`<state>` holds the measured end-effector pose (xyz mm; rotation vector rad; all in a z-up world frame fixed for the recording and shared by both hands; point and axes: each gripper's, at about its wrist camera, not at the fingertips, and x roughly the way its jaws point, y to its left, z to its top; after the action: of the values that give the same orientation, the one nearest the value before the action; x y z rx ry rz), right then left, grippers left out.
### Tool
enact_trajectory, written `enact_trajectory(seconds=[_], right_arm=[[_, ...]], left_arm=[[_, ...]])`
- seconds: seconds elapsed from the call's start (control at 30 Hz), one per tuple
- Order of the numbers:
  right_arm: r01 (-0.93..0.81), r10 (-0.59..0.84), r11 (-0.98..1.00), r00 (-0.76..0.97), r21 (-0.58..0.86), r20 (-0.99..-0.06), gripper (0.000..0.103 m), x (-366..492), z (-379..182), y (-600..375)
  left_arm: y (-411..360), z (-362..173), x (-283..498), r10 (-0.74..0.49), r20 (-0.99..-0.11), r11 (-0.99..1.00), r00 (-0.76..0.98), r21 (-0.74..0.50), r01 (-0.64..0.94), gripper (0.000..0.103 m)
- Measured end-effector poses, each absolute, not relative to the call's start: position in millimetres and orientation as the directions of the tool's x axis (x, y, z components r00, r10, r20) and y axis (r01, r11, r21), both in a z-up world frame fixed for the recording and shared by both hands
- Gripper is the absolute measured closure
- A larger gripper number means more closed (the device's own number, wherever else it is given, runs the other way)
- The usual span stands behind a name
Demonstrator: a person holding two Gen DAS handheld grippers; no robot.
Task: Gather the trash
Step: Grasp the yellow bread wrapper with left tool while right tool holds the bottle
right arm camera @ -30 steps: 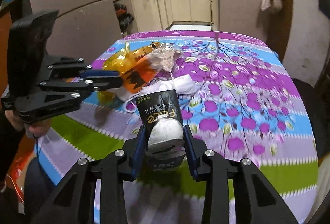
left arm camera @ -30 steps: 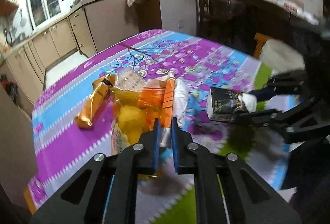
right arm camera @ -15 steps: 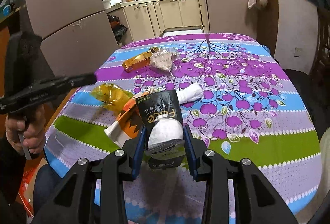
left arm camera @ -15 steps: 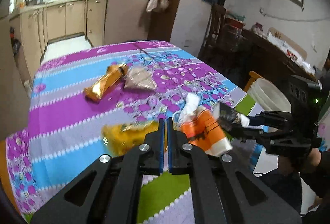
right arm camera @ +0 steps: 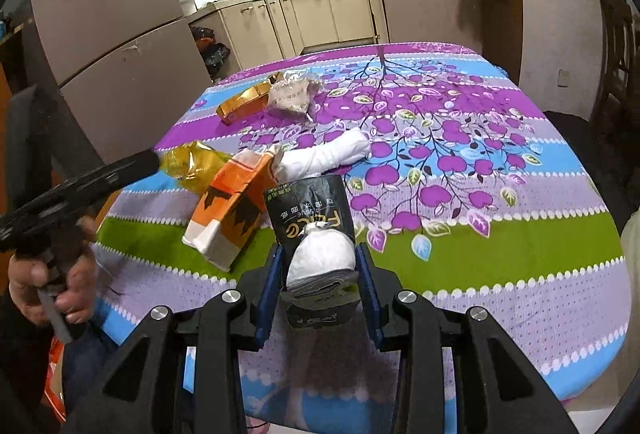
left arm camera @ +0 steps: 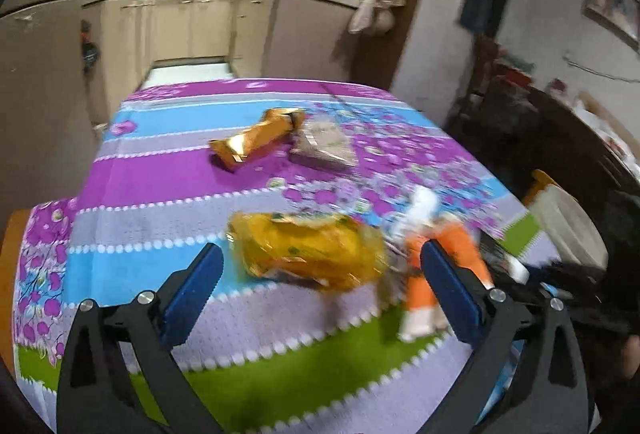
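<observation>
My left gripper is low over the table and its jaws are opening wide. A crumpled yellow wrapper lies loose between them, touching neither pad. An orange-and-white carton lies against the right finger, with a white tissue just behind it. My right gripper is shut on a black packet with a white wad pressed against it. In the right wrist view the carton and yellow wrapper lie to the left of that packet.
A gold wrapper and a clear crumpled bag lie farther back on the flowered tablecloth. A white bin stands beyond the table's right edge. A hand holds the left gripper's handle at the left. Kitchen cabinets stand behind.
The left jaws went from shut to wide open, and the yellow wrapper and orange carton now lie nearer the table's front edge. The right gripper kept its hold on the black packet.
</observation>
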<state>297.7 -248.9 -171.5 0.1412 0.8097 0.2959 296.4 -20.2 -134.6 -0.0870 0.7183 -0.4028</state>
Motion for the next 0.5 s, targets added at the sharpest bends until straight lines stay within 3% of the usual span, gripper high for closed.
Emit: enact_trajectory(seconds=[0.23, 0.3, 0.4, 0.5], right_arm=[[-0.202, 0.327, 0.945, 0.646, 0.258, -0.69, 0.065, 301.3, -174.1, -252.4], [-0.203, 0.326, 0.945, 0.646, 0.257, -0.69, 0.065, 302.0, -175.5, -251.0], [-0.194, 0.319, 0.947, 0.653, 0.255, -0.687, 0.065, 301.9, -176.1, -251.9], [-0.182, 0.302, 0.952, 0.668, 0.244, -0.68, 0.065, 299.5, -173.8, -252.5]], left_arm=[[-35.9, -150.0, 315.8, -0.366, -0.674, 0.922, 0.642, -0.167, 0.35, 0.008], [-33.7, -153.5, 320.5, -0.389, -0.68, 0.914, 0.622, -0.2, 0.352, 0.022], [-36.6, -154.3, 318.5, -0.397, -0.688, 0.909, 0.608, -0.203, 0.363, 0.036], [-40.7, -153.5, 316.7, -0.39, -0.689, 0.91, 0.611, -0.186, 0.371, 0.043]])
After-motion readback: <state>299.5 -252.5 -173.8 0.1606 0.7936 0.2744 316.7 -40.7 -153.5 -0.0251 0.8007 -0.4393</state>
